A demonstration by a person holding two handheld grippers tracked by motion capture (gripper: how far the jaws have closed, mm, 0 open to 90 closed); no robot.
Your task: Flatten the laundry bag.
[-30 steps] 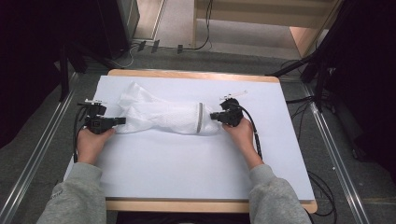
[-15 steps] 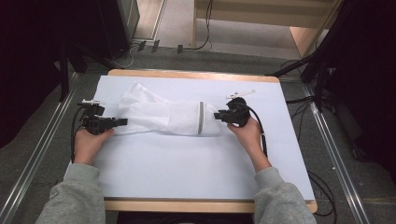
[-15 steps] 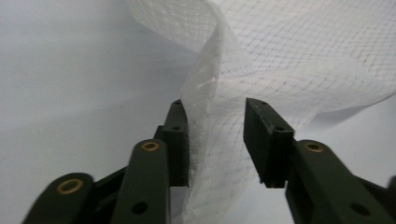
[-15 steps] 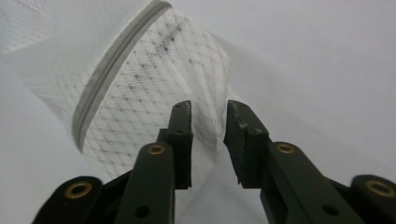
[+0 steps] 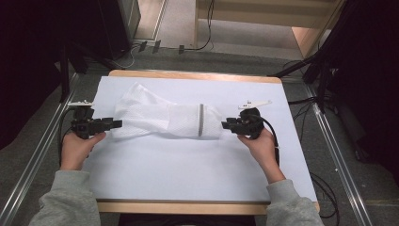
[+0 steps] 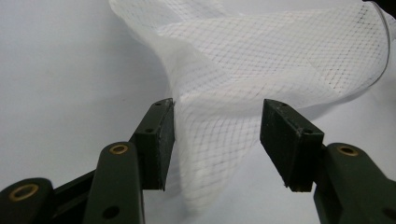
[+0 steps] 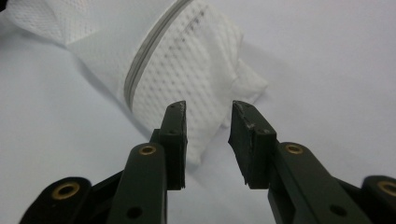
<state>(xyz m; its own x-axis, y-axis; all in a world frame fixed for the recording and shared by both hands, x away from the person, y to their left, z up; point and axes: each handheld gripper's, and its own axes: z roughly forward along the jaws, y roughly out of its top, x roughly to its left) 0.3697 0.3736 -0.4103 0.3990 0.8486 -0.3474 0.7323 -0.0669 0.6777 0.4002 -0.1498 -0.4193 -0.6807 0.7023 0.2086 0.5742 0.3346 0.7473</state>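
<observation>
While both grippers hang just off its ends, the white mesh laundry bag lies stretched sideways across the middle of the table, slightly toward twelve o'clock. Left gripper sits at the bag's nine o'clock end; its jaws have just been opening and now stand wide, a fold of mesh lying loose between them, the pads not pressing. Right gripper sits at the three o'clock end; its jaws have just been opening too, parted narrowly, the bag's corner just beyond them, untouched.

Handling, as judged: very light, limp, no stiffness. It sags, twists at the waist, and wrinkles. Open weave should catch on pads rather than slip, though it could snag. Not fragile. Best holds: corners, or the grey zipper seam, where the cloth is firmer.

Surface: smooth pale sheet over a wooden table, flat. Room: dim, grey floor, cables trailing at four o'clock, metal rails either side.
</observation>
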